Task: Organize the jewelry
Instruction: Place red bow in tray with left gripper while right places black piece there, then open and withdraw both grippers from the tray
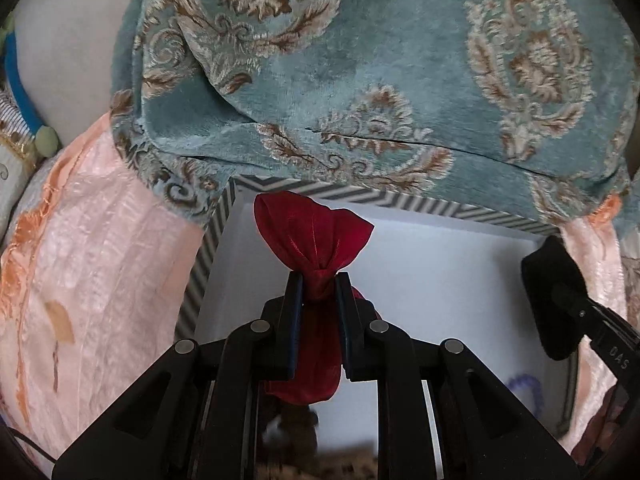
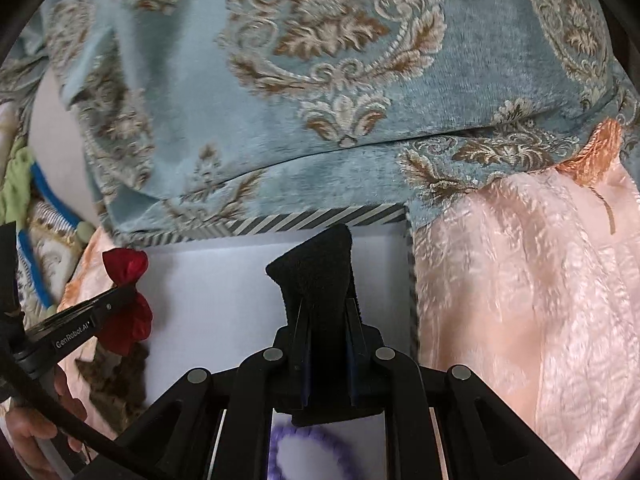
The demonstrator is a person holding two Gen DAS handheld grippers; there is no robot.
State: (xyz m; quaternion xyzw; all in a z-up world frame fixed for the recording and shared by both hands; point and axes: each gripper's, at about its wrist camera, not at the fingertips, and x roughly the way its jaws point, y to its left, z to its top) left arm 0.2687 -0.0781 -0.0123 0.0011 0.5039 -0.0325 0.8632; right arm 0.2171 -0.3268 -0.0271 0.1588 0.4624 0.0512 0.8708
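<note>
My left gripper is shut on the neck of a red satin pouch, holding it above a white box with a grey chevron rim. My right gripper is shut on a black felt pouch, held over the same box. In the left wrist view the black pouch hangs at the right. In the right wrist view the red pouch and left gripper sit at the left. A purple bead bracelet lies on the box floor, partly hidden; it also shows in the left wrist view.
The box rests on peach satin fabric, also seen in the right wrist view. A blue patterned velvet cloth rises just behind the box. Blue and green items lie at the far left.
</note>
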